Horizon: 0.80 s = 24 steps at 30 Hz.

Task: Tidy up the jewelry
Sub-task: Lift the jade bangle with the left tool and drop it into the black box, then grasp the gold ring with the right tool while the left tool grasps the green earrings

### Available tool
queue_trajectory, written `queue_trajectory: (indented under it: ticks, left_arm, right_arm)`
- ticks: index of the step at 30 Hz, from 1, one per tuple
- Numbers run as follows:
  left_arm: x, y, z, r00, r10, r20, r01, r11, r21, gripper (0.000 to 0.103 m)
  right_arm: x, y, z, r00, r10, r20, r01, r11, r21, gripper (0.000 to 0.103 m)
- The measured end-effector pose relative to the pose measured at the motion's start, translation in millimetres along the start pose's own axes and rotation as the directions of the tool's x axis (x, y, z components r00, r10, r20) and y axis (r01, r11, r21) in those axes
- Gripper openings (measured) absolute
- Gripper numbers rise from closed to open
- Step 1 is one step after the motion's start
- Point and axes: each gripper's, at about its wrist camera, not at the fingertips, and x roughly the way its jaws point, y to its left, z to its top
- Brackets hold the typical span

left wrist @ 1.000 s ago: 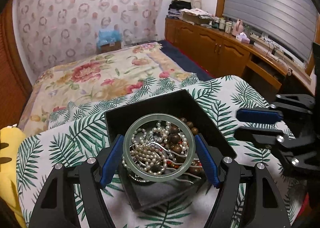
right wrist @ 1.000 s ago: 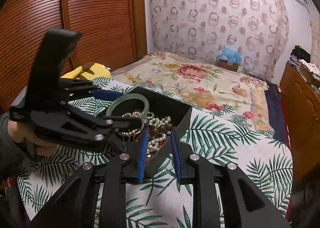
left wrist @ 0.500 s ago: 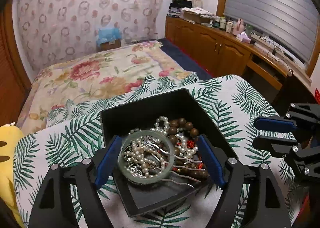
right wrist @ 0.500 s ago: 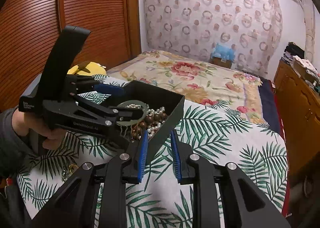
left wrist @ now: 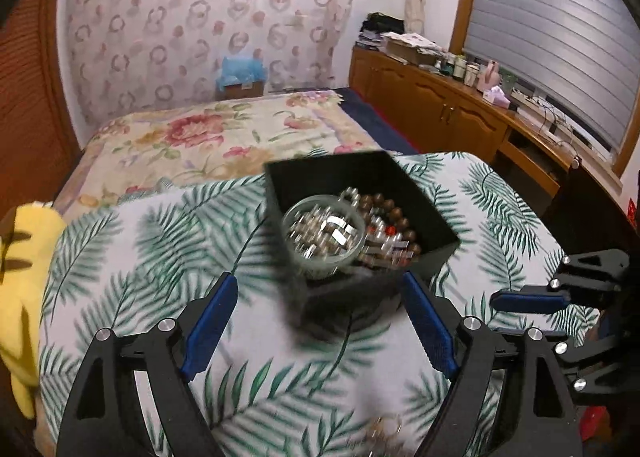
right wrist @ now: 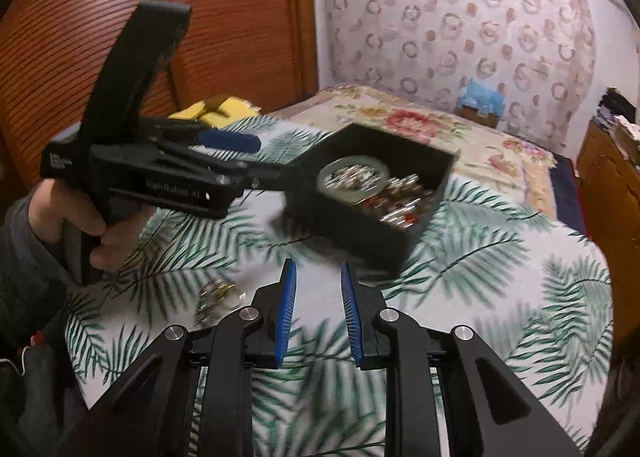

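A black box (left wrist: 362,185) (right wrist: 384,193) is sitting on the leaf-print desk (left wrist: 160,233) (right wrist: 500,257), holding a pale green bangle (left wrist: 323,231) (right wrist: 354,173) that is lying on top of pearls and brown beads (left wrist: 394,215). The left claw (left wrist: 320,321) (right wrist: 248,161) is hanging released and empty just in front of the box. The right claw (right wrist: 318,309) (left wrist: 528,299) is hovering near the box with its jaws parted, grasping nothing. A small gold piece (right wrist: 214,295) is lying on the desk beside it.
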Motion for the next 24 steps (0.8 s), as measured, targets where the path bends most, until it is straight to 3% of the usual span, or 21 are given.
queue_trajectory:
  ticks: [12,24]
  left_arm:
    - [-33.8,24.7,-31.1,0.999,0.026,0.019,-0.025,0.998,-0.052,0.08]
    - [-45.2,47.1,-61.6,0.999,0.044,-0.012,-0.045,0.993,-0.106,0.08]
  right_arm:
    - [29.2,49.8,-7.5,0.995,0.058,-0.083,-0.064,0.996,-0.064,0.025]
    - [61.9,59.7,-5.0,0.984,0.076,-0.163,-0.091,0.992,-0.083,0.028]
